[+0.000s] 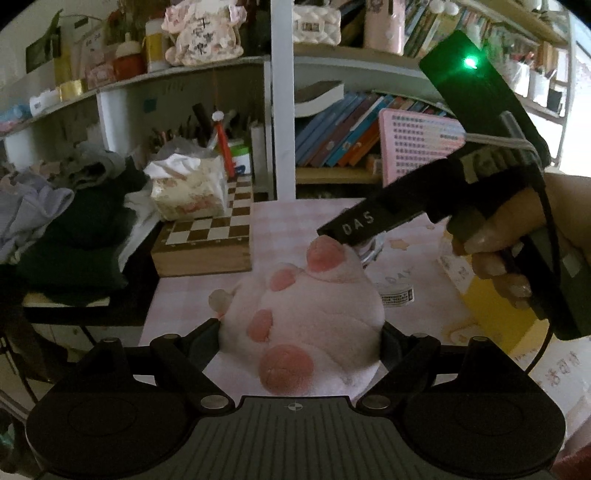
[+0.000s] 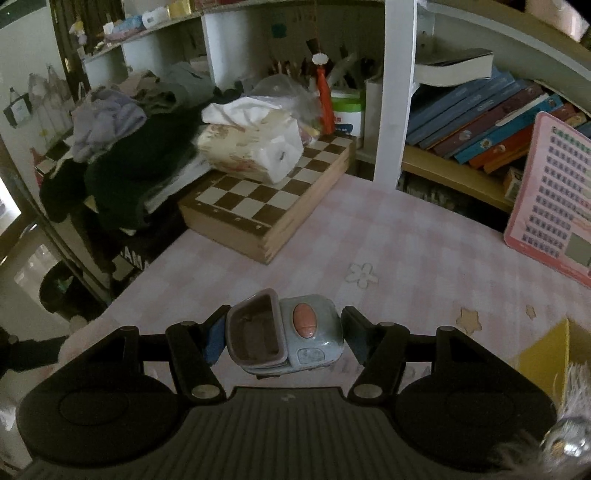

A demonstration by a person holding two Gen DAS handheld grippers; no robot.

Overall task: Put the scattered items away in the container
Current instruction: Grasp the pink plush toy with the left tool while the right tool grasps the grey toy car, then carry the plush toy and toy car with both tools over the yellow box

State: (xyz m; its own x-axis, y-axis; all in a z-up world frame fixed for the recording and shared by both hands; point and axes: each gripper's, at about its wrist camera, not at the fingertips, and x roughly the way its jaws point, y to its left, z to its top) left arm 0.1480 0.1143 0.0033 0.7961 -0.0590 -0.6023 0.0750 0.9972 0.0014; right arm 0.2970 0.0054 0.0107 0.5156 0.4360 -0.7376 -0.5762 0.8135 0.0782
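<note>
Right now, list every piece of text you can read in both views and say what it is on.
"DAS": white letters on the right gripper's black finger.
Large handwritten characters on the plush ornament up on the shelf: too blurred to read.
Grid of print on the pink chart board: too small.
Book spines: unreadable.

Both views are pretty dim and a bit noisy, with heavy fisheye bending and black vignette corners. Left wrist view has blown-out daylight at the far right edge and a green LED (image 1: pixel 471 62) flaring on the other gripper's body. The bookshelf (image 2: pixel 480 110) curves hard near the rim. The clothes pile (image 2: pixel 122 166) sinks into near-black shadow, and close objects look soft.
</note>
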